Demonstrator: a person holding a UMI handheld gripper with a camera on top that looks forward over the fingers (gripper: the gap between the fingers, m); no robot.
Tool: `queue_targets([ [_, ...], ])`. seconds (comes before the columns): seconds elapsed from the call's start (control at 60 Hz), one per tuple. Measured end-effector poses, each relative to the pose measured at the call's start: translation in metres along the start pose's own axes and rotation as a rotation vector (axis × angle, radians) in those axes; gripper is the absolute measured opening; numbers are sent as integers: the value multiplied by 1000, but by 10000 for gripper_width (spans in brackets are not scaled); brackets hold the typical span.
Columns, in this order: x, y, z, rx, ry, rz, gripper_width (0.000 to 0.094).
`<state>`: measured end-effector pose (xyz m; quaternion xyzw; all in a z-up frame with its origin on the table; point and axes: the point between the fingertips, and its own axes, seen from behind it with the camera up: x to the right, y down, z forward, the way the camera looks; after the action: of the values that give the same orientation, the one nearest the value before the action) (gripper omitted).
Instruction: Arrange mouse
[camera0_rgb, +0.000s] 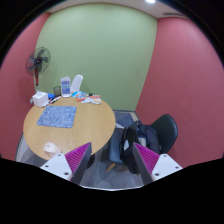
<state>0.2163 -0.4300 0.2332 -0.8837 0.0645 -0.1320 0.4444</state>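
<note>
Claw (112, 158) observed held high above the room, its two fingers spread wide with nothing between them; we note the magenta pads (78, 155) on the inner faces, both bare. Below and beyond the left finger stands a round wooden worktop (92, 125). On it we record a blue patterned mat (57, 117) near the middle, and a small pale object (50, 148) at the near rim, just beside the left finger's tip; it may be the mouse, though we cannot confirm this at such a small scale. At the far side of the worktop we find a cluster of items: a white box (40, 98), a bottle with a blue label (66, 87), and some small things we cannot identify. A black standing fan (38, 62) rises behind the worktop against the red wall. Two dark chairs (152, 134) sit beside the worktop, beyond the right finger. The back wall is green.
</note>
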Motion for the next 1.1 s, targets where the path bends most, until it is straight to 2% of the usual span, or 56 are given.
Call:
queue_targets([
  [0.133, -11, 22, 6, -28, -6, -13, 838],
  [0.233, -39, 58, 7, -36, -19, -3, 836],
  [0.567, -200, 137, 47, -57, -158, 60, 834],
  [0.817, -283, 139, 125, -55, -202, 31, 836],
  [1.1, -307, 98, 178, -19, -193, -37, 829],
])
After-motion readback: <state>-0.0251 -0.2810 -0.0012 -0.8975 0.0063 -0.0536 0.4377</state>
